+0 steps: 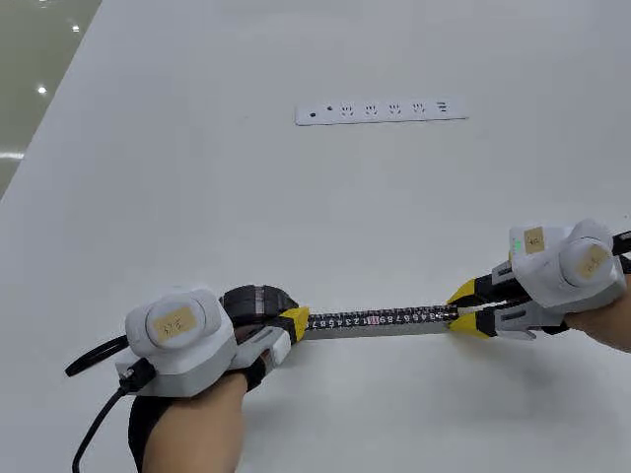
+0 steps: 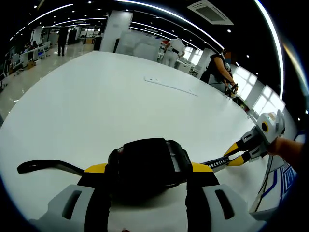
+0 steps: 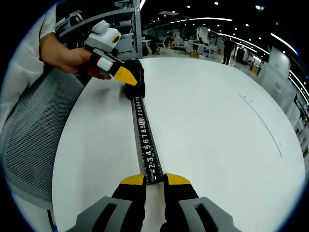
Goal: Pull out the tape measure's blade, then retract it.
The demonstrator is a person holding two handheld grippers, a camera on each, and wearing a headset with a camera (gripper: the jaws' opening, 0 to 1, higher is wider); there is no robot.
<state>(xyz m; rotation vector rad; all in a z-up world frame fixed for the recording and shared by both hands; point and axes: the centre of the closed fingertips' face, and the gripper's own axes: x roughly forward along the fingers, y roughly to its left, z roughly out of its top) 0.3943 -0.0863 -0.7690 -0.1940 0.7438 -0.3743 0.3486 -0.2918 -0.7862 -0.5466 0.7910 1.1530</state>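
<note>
Black strap (image 1: pixel 94 356): lies on the white table (image 1: pixel 296 217) at about 8 o'clock in the head view, trailing out to the left from behind the left gripper.
Left gripper (image 1: pixel 281 326): at 7 o'clock in the head view, held in a hand. Its jaws are closed against the two sides of the tape measure case, with the yellow tips showing on either side of it in the left gripper view (image 2: pixel 149 169).
Tape measure case (image 1: pixel 258 301): black, resting on the table between the left jaws. It sits at 6 o'clock in the left gripper view (image 2: pixel 147 164) and at 11 o'clock in the right gripper view (image 3: pixel 137 79).
Blade (image 1: pixel 380 319): drawn out of the case toward 3 o'clock, running level just above the table between the two grippers, numbered face up (image 3: pixel 145 140).
Right gripper (image 1: pixel 461 309): at 4 o'clock in the head view. Its jaws are nearly together and pinch the blade's free end between the yellow tips (image 3: pixel 155 180).
Power strip (image 1: pixel 381 110): white, flat on the table at 12 o'clock, well apart from the tape.
</note>
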